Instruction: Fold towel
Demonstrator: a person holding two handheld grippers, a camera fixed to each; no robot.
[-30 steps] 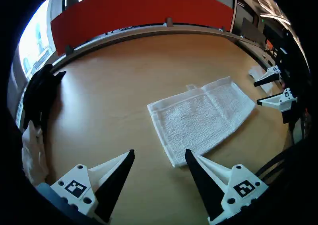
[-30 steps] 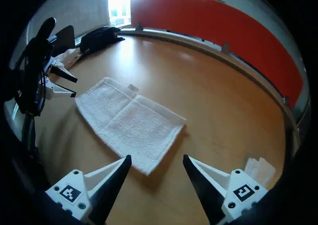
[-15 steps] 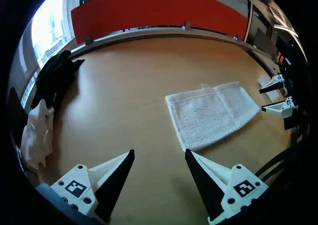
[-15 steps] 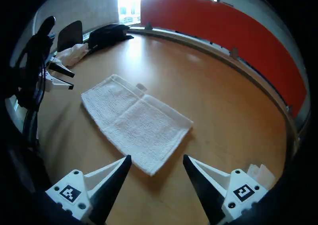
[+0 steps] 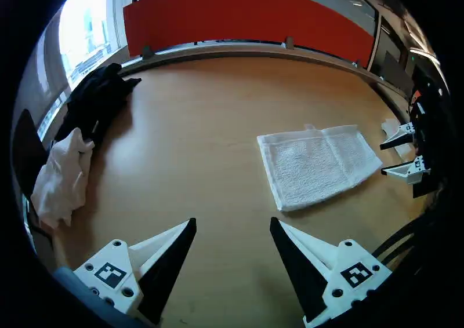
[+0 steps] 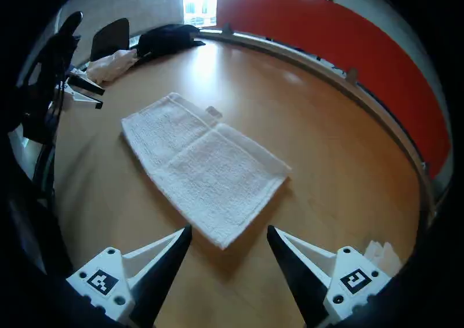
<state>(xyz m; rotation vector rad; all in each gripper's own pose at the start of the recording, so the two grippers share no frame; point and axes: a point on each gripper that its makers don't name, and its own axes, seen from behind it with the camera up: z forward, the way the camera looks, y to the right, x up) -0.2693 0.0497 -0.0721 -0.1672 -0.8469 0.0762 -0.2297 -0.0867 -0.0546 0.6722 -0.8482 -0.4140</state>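
Though empty, both grippers (image 5: 231, 220) (image 6: 228, 228) agape.

Open tabletop (image 5: 191, 154) around towel (image 5: 316, 166); clothes (image 5: 93, 102) aside

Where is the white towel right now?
The white towel lies flat on the wooden table, just ahead of the right tongs; in the left gripper view it sits right of centre.

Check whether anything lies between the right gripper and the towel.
Nothing visible does. The right gripper is open, and the towel shows its near corner right between the fingers, flat on the table. A black garment lies well beyond it.
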